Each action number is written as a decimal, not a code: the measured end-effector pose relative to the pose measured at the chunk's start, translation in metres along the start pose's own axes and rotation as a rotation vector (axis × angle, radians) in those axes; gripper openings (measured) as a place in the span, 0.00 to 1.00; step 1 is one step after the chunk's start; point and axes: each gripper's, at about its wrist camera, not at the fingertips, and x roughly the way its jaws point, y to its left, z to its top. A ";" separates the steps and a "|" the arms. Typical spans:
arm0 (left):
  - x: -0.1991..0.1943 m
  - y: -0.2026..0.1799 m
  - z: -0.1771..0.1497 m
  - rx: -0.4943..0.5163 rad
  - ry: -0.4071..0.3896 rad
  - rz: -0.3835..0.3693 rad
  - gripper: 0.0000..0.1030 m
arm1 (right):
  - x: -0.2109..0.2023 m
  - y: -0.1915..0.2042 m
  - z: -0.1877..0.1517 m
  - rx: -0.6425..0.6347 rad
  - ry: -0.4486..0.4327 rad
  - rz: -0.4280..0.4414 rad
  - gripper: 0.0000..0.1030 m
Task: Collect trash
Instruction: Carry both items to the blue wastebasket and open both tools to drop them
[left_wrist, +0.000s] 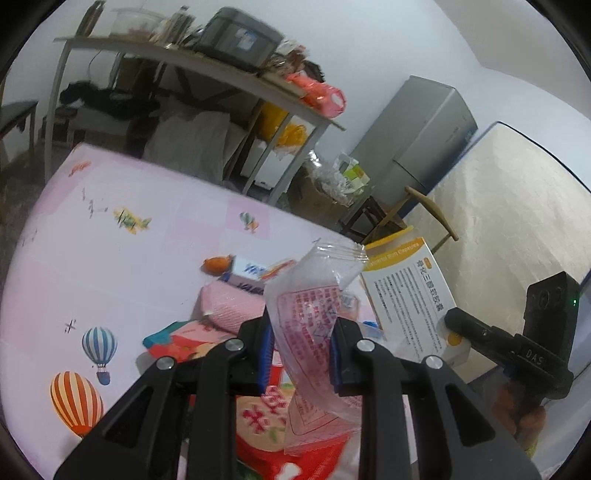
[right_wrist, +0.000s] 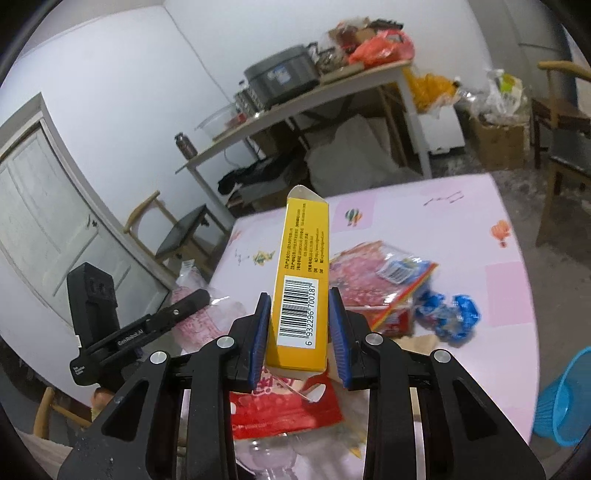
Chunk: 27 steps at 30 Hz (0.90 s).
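My left gripper (left_wrist: 301, 349) is shut on a clear plastic zip bag with red print (left_wrist: 317, 314) and holds it above the pink table (left_wrist: 122, 266). My right gripper (right_wrist: 299, 332) is shut on a yellow carton with a barcode (right_wrist: 301, 280), lifted above the table; the carton's white face shows in the left wrist view (left_wrist: 410, 299). Trash lies on the table below: red snack wrappers (right_wrist: 284, 406), a red printed bag (right_wrist: 362, 280), blue crumpled wrappers (right_wrist: 450, 314), a pink pack (left_wrist: 232, 302) and an orange-and-white box (left_wrist: 251, 271).
A blue waste basket (right_wrist: 565, 398) stands off the table's right edge. A cluttered side table (right_wrist: 314, 99), wooden chairs (right_wrist: 173, 236), a grey fridge (left_wrist: 424, 136) and a mattress (left_wrist: 509, 221) stand around the room.
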 end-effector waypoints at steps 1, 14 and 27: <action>-0.001 -0.007 0.001 0.014 0.002 -0.004 0.22 | -0.012 -0.006 -0.003 0.004 -0.020 -0.009 0.28; 0.132 -0.239 -0.024 0.451 0.386 -0.110 0.22 | -0.181 -0.163 -0.075 0.308 -0.245 -0.365 0.28; 0.348 -0.397 -0.192 0.663 0.829 -0.059 0.25 | -0.223 -0.352 -0.177 0.753 -0.207 -0.593 0.28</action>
